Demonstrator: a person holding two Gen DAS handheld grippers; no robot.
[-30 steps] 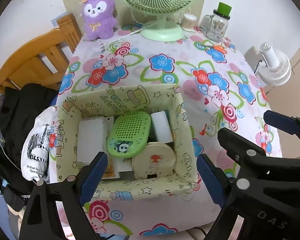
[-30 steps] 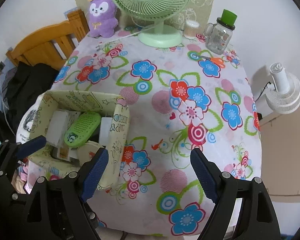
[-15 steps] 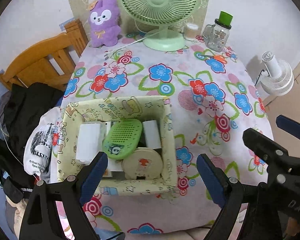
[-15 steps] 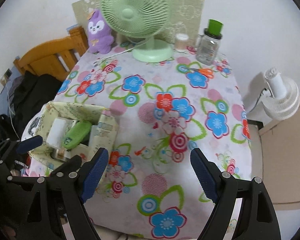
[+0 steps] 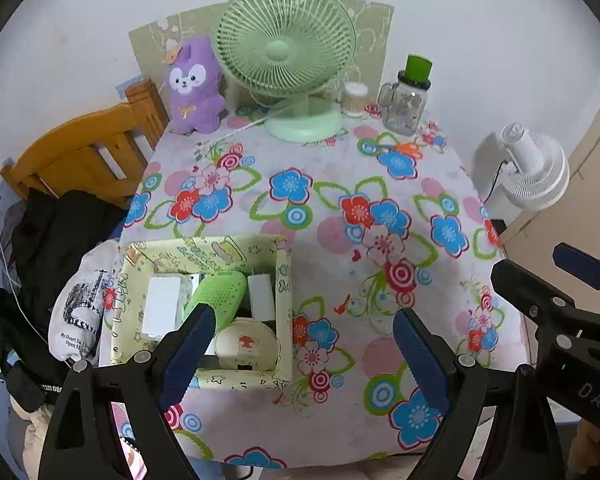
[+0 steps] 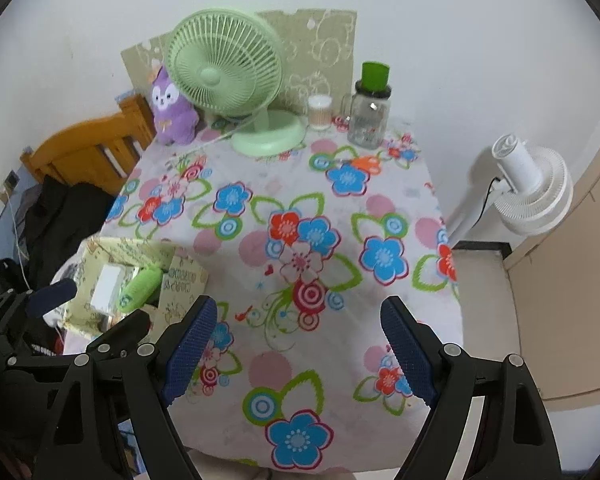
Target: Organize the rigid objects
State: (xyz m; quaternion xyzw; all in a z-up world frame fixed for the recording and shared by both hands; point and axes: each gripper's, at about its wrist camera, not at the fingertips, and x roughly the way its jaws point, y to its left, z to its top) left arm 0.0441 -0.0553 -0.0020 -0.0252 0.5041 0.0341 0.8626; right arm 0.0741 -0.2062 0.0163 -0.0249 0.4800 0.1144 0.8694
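Your left gripper (image 5: 300, 344) and right gripper (image 6: 296, 344) hang empty, fingers spread — the storage box (image 5: 284, 280), lower left, already gathers the rigid items, leaving the tabletop (image 5: 340, 184) bare.

middle of table (image 5: 340, 184): lying bare, giving open passage.
near left corner: box (image 5: 284, 280) blocking the way.
far edge: green fan (image 5: 286, 40), plush toy (image 5: 194, 88), jar (image 5: 406, 108) standing in a row.

Storage box (image 5: 284, 300) on table (image 5: 340, 184), near-left corner. In it: flat perforated case (image 5: 220, 294) leaning mid, white block (image 5: 162, 308) left, white adapter (image 5: 261, 296) right, round tin (image 5: 246, 346) in front. Desk fan (image 5: 286, 52) at far edge, plush toy (image 5: 194, 84) left, jar (image 5: 406, 98) right.
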